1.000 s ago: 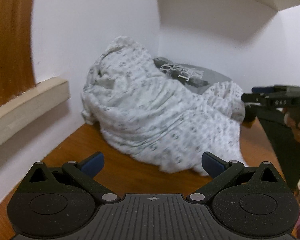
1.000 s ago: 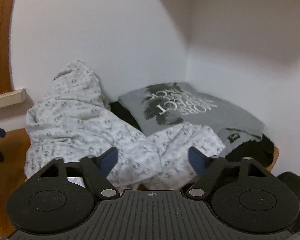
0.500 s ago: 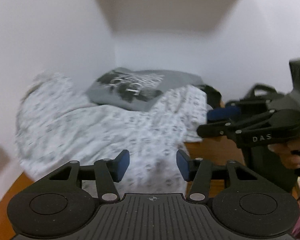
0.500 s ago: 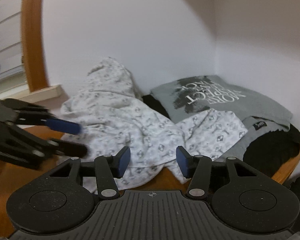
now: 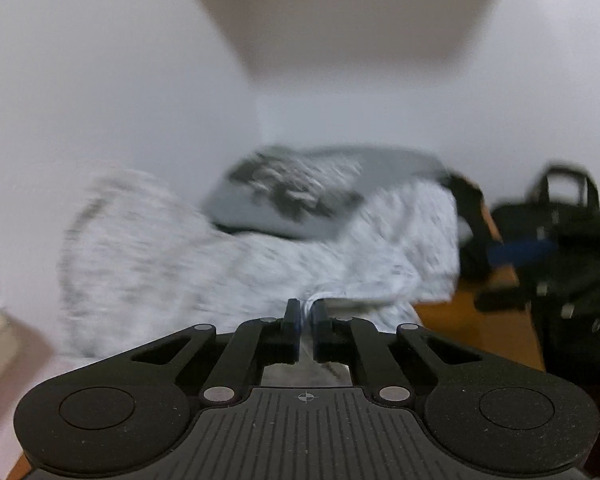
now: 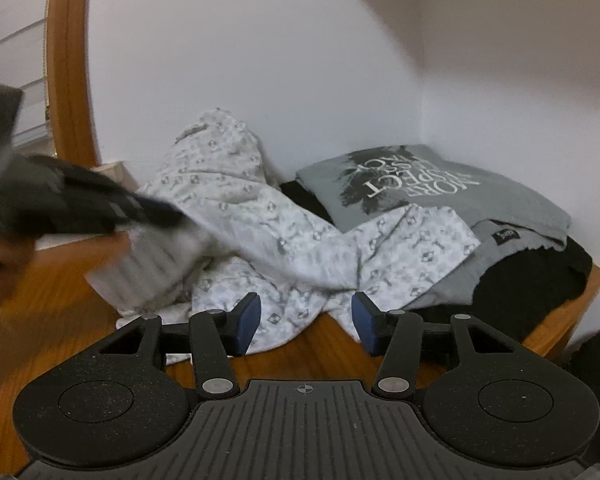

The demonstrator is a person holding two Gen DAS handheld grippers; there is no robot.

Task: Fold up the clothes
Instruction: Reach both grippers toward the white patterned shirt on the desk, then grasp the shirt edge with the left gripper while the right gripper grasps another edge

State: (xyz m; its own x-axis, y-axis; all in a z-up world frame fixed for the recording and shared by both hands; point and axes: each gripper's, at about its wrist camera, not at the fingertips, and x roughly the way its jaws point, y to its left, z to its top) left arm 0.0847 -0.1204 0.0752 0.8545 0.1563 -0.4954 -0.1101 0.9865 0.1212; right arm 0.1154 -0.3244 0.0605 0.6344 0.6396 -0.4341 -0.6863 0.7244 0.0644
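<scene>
The left gripper [image 5: 306,310] is pinched tight on a near hem of the soft, floppy white patterned garment [image 6: 260,232] heaped on the wooden table [image 6: 60,300], while the right gripper [image 6: 306,320] hangs half-open nearby, best taking another edge.

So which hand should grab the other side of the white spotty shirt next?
The right one, probably. The left gripper is already shut on the white patterned shirt's edge, while the right gripper is open with loose cloth just ahead.
</scene>
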